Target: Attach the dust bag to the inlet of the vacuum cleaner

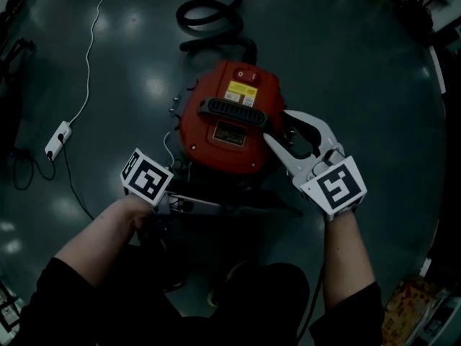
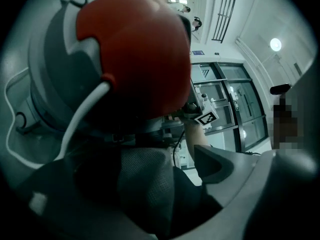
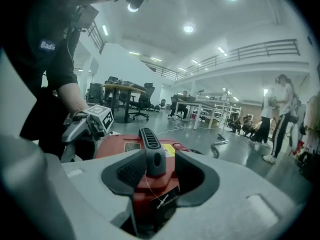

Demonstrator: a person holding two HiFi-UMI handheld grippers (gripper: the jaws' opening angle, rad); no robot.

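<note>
The vacuum cleaner [image 1: 229, 117] stands on the floor, with a red top, a black handle [image 1: 234, 111] and a grey drum [image 2: 50, 69]. My right gripper [image 1: 276, 125] is at its right side. Its jaws are open, one on each side of the handle's end [image 3: 150, 149], with a gap on the right pad's side. My left gripper [image 1: 216, 207] reaches in low along the vacuum's near side. Dark mesh fabric of the dust bag [image 2: 145, 184] lies between its wide-open jaws, just under the red top [image 2: 135, 49]. The inlet is hidden.
A black hose [image 1: 216, 13] coils behind the vacuum. A white cable runs to a power strip [image 1: 57, 139] on the left. A white cord [image 2: 80, 119] hangs down the drum. Desks, chairs and people [image 3: 280, 119] are far off in the hall.
</note>
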